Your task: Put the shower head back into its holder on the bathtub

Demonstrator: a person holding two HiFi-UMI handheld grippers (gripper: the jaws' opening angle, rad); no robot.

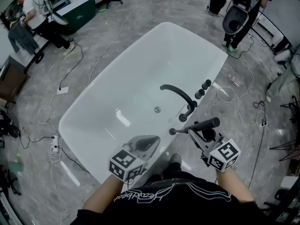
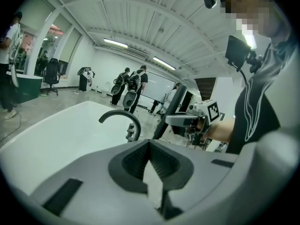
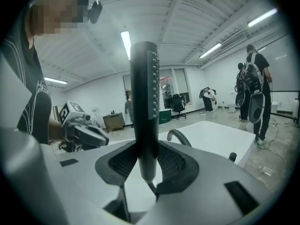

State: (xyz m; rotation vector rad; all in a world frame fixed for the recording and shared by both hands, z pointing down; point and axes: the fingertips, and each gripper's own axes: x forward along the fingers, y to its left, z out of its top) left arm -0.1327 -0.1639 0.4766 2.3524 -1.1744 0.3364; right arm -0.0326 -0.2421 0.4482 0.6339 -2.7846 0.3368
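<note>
A black stick-shaped shower head (image 1: 199, 125) lies nearly level over the near right rim of the white bathtub (image 1: 140, 55). My right gripper (image 1: 196, 134) is shut on its handle. In the right gripper view the shower head (image 3: 144, 102) stands upright between the pads. A black curved faucet (image 1: 180, 95) and its black fittings (image 1: 186, 114) sit on the tub's right rim, just beyond the shower head's tip. My left gripper (image 1: 151, 140) hovers over the tub's near end, shut and empty; its jaws (image 2: 150, 165) meet with nothing between them. The right gripper (image 2: 190, 121) also shows in the left gripper view.
Two black knobs (image 1: 204, 87) stand on the rim past the faucet. Cables trail over the grey floor (image 1: 93, 41) around the tub, with a power strip (image 1: 55, 146) at the left. People stand at the far right (image 1: 239, 8) and far left (image 1: 40, 20).
</note>
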